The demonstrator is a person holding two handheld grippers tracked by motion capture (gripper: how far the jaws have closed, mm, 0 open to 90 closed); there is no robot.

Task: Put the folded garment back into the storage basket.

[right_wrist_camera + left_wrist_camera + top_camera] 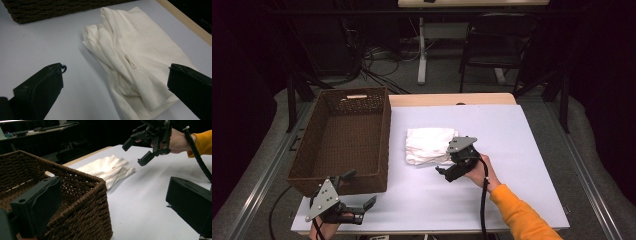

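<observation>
Right gripper (446, 172) is hovering just beside the folded white cloth (428, 145), jaws spread wide (left gripper (358, 189), also spread, is sitting at the basket's (379, 132) near corner, well apart from the cloth).

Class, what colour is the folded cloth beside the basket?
White cloth; right gripper view shows it best.

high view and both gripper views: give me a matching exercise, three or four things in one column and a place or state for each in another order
1. white cloth
2. wicker basket
3. left gripper
4. right gripper

a. open, at the table's near left corner beside the basket
b. brown, nothing inside
c. folded, on the table right of the basket
d. open, just off the cloth's near edge

1-c, 2-b, 3-a, 4-d
</observation>
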